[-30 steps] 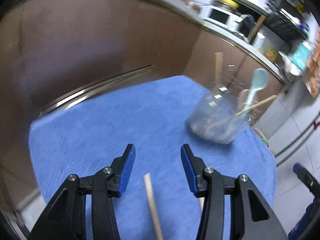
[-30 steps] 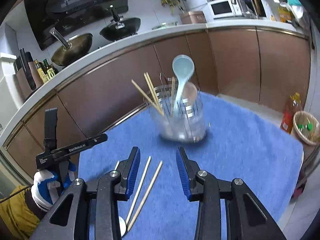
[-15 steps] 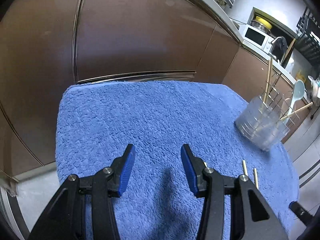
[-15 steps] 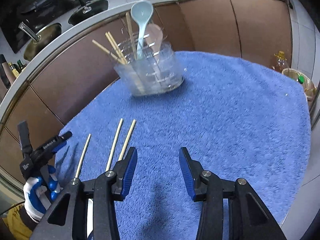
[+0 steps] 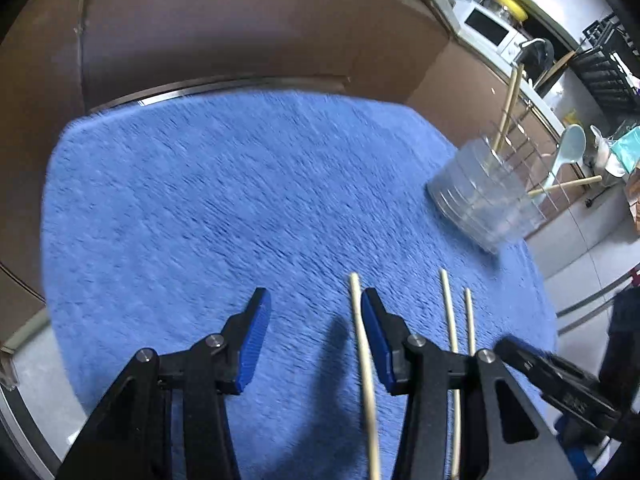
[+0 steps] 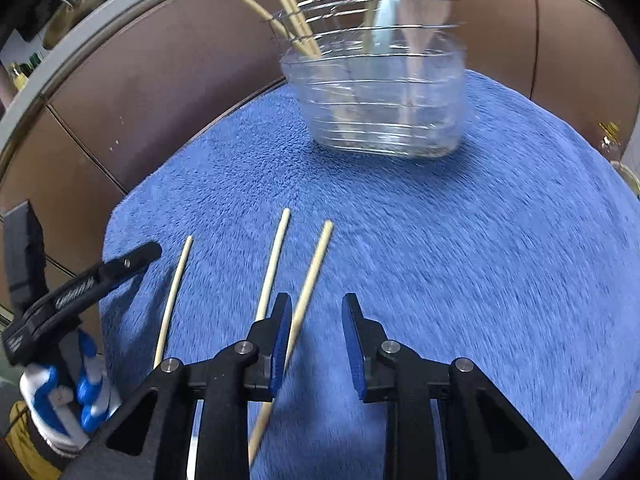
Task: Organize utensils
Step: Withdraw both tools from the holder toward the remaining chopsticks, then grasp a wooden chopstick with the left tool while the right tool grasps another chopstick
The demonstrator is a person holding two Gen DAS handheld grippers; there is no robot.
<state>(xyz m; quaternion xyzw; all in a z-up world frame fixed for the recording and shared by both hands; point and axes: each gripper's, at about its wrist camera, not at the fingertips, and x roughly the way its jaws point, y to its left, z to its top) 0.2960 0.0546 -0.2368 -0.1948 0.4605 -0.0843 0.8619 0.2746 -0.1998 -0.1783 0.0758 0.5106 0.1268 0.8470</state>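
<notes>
Lying loose on the blue towel (image 6: 460,240) that covers the surface are three pale wooden chopsticks, thin and straight. In the right wrist view, one chopstick (image 6: 174,296) lies apart at the left, near the left tool (image 6: 86,280); two more (image 6: 274,262) (image 6: 310,280) lie side by side, their near ends passing under the right tool (image 6: 314,344). Its jaws have just been closing and stand part open above the towel, nothing pressed between them; one chopstick runs just beside the left pad. The left tool (image 5: 312,340) is also part open, gripping nothing, with a chopstick (image 5: 362,356) close along its right pad.

At the towel's far side stands a clear ribbed holder (image 6: 380,100) with a wire rack, holding chopsticks (image 6: 292,16), a light blue spoon (image 5: 566,156) and a wooden spoon (image 6: 420,12).

Brown cabinet doors (image 5: 240,28) rise just behind the towel's far edge. Bare towel spreads wide to the right.
</notes>
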